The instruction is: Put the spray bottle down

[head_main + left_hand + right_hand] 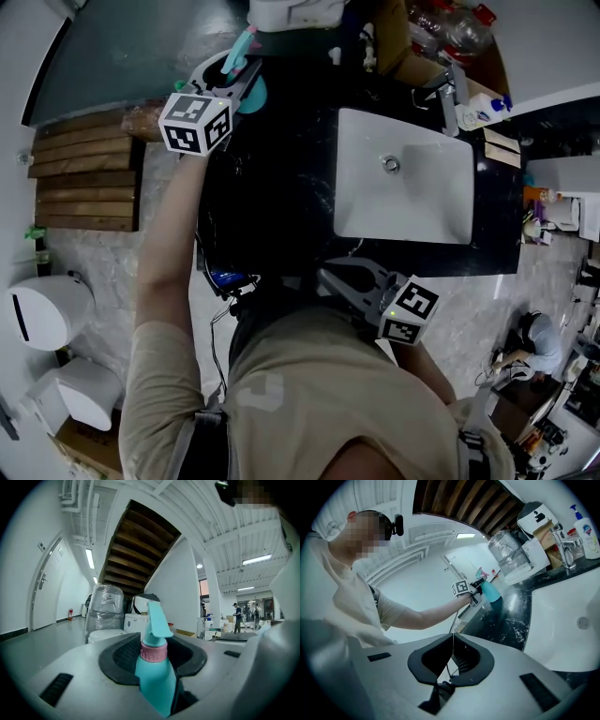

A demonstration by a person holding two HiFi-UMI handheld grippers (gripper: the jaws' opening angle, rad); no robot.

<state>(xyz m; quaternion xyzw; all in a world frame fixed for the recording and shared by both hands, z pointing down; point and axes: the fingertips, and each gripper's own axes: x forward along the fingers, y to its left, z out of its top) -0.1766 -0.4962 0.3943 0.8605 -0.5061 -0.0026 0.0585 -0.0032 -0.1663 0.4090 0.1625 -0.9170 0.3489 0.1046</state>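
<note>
Fingers (119,660) of the left gripper (154,663) clamp a teal spray bottle (154,681) by its shoulder, just below the pink collar (153,652), and hold it upright at the far left edge of the black worktop (272,187), well apart from the white sink (361,187). Whether its base touches the worktop cannot be told. The plastic body looks light, smooth and likely to give a little under a squeeze, so this hold, under the collar's ledge, seems the safest against slipping. The right gripper (452,660), fingers together and empty, hangs at the worktop's near edge.
</note>
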